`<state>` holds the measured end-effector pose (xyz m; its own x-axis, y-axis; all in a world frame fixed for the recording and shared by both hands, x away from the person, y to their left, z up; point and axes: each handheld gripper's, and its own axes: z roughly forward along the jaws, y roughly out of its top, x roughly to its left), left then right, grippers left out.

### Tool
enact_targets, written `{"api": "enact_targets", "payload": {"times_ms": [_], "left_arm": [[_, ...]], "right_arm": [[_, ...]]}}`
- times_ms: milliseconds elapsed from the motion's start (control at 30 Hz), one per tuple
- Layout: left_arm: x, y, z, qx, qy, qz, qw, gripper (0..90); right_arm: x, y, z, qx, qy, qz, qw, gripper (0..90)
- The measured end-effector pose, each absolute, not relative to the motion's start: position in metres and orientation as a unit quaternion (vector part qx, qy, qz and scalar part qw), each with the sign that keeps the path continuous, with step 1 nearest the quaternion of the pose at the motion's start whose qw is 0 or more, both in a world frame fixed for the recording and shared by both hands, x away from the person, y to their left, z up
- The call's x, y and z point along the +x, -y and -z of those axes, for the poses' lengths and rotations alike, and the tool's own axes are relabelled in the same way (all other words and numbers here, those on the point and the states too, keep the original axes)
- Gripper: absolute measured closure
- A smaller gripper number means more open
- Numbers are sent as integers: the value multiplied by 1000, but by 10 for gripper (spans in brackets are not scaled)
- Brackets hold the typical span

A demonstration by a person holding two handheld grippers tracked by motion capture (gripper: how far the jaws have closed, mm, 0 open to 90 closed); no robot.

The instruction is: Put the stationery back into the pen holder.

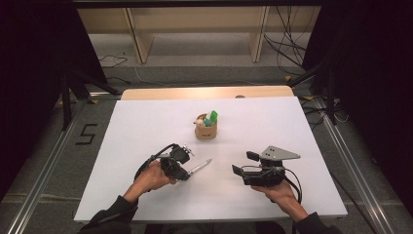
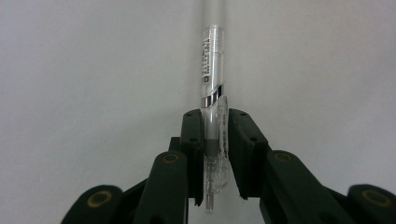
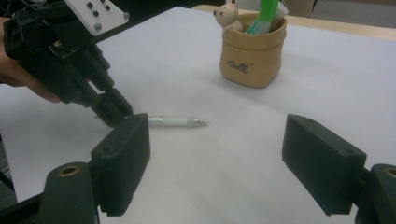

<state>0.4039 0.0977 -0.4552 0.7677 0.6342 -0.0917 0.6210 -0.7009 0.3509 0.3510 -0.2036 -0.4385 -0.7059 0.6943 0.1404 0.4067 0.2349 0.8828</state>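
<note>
1. The white table [image 1: 146, 126] carries everything here.
2. The right gripper [image 3: 233, 163] rests near the front edge, jaws wide apart with nothing between them.
3. The left gripper [image 2: 215, 140] sits low over the table – its jaws are clamped on the pen's clip end.
4. A tan pouch [image 1: 206, 130] stands farther back, holding a small bear figure and a green item.
5. The clear pen [image 2: 212, 93] lies on the table – tip pointing away from the left gripper.
</note>
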Motion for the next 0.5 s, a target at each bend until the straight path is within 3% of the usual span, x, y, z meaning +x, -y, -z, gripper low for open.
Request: {"api": "enact_targets", "payload": {"times_ms": [500], "left_arm": [[405,-106,446,908,-352,-12,226,766]], "right_arm": [[351,201,440,355,-775,-503,138,244]]}}
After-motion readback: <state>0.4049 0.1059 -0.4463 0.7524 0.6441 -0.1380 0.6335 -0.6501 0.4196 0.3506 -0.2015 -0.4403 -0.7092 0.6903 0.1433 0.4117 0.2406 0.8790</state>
